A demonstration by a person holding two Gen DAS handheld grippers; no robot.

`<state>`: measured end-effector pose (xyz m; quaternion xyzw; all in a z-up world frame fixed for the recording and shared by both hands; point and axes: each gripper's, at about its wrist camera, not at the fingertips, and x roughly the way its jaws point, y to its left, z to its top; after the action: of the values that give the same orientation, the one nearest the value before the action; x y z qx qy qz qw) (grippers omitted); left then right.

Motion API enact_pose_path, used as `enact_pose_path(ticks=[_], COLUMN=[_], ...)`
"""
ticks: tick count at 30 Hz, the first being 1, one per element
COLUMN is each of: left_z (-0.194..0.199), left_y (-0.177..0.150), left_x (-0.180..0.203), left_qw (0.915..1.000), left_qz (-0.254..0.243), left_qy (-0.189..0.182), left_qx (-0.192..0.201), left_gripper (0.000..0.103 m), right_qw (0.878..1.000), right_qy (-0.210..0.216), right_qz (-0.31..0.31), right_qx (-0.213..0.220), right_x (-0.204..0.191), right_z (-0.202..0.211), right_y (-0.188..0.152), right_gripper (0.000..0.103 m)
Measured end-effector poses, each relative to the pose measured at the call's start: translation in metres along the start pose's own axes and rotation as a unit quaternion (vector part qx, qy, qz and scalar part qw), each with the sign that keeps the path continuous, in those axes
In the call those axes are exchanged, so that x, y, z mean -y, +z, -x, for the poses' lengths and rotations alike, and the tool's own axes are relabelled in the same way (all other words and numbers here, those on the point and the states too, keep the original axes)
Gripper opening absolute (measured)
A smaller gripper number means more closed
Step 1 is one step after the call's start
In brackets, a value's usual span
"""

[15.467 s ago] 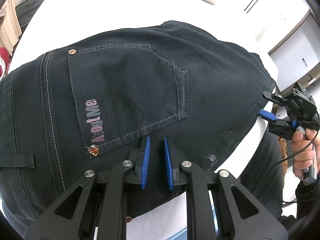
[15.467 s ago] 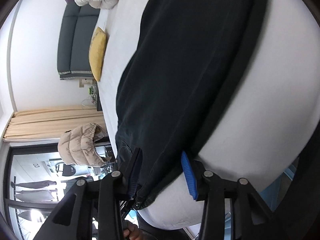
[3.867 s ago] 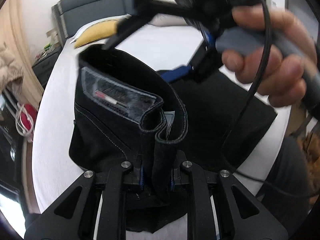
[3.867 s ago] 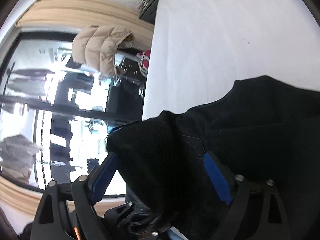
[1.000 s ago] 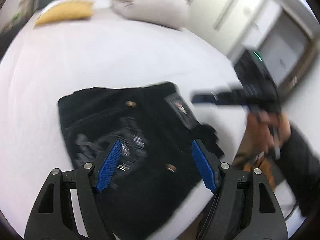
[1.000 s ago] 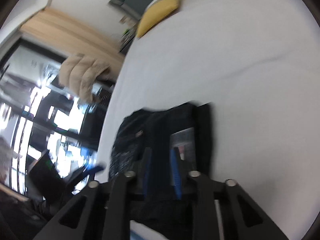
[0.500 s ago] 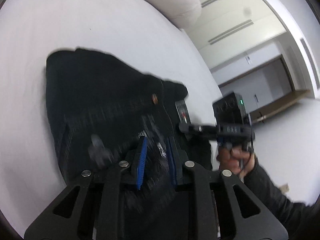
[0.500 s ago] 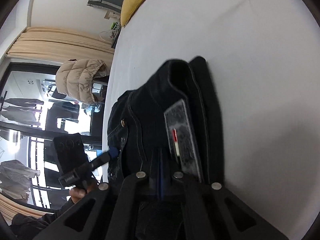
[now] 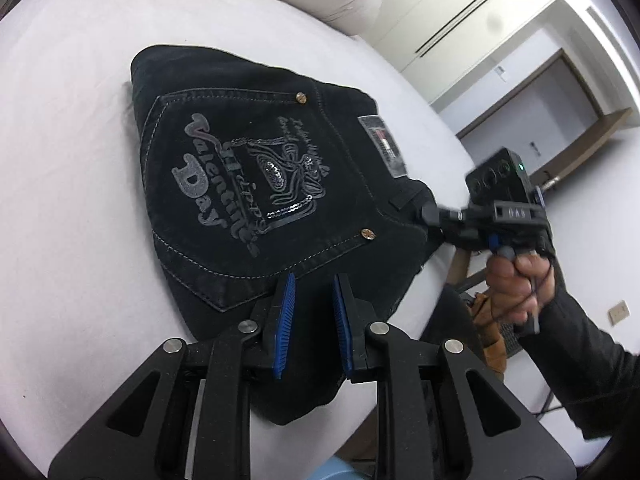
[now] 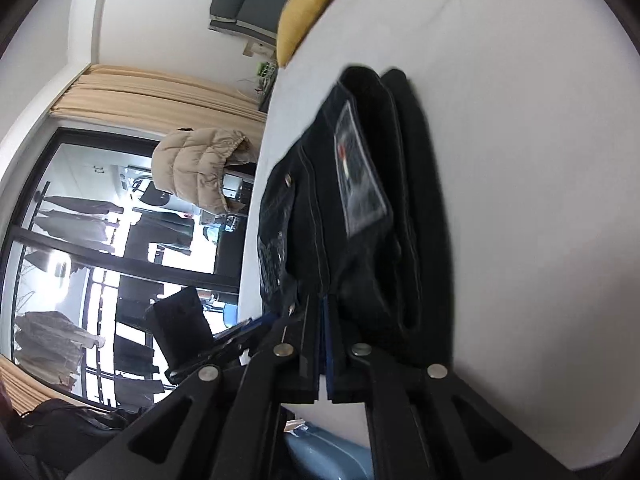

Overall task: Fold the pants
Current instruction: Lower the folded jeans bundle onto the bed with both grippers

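Here, in the left wrist view, the folded black denim pants [image 9: 256, 184] are lying as a thick, roughly rectangular bundle on the smooth white bed [image 9: 60, 200], a pocket with silvery glittering lettering facing up. The left gripper [image 9: 313, 312] is hovering over the near edge, its ribbed blue pads standing narrowly apart with nothing pinched. At right, a hand [image 9: 520, 280] is holding the right gripper [image 9: 430, 214] against the waistband corner.

In the right wrist view, the right gripper [image 10: 323, 320] is pressing its jaws fully together beside the stacked denim layers [image 10: 360, 216]; a yellow pillow [image 10: 304, 12] is lying far off.
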<state>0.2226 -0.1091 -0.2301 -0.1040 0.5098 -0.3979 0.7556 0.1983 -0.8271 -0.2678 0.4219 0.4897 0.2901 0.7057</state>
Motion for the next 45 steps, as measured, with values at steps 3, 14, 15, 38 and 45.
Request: enact_pose_path(ticks=[3,14,15,38,45], left_z=[-0.007,0.040,0.055,-0.048,-0.053], left_y=[0.002,0.021,0.025,0.077,0.085], left_x=[0.006,0.044,0.042,-0.017,0.015], left_qw=[0.9997,0.9929,0.9915,0.9864,0.9840], left_qz=[-0.015,-0.031,-0.023,0.098,0.036], left_qy=[0.021,0.110,0.115,0.115,0.163], left_qx=[-0.002,0.031,0.056,-0.065,-0.062], left_gripper=[0.019,0.034,0.069,0.046,0.024], right_qw=[1.000,0.994,0.993,0.979,0.964], right_qy=[-0.005,-0.054,-0.062,-0.194,-0.247], right_qz=[-0.011,0.070,0.074,0.053,0.098], right_qx=[0.004,0.066,0.064,-0.038,-0.014], right_x=[0.010,-0.048,-0.050,-0.024,-0.061], right_z=[-0.005,0.033,0.034,-0.036,-0.042], right_y=[-0.004,0.018,0.024,0.080,0.072], right_gripper=[0.000,0.087,0.087,0.035,0.021])
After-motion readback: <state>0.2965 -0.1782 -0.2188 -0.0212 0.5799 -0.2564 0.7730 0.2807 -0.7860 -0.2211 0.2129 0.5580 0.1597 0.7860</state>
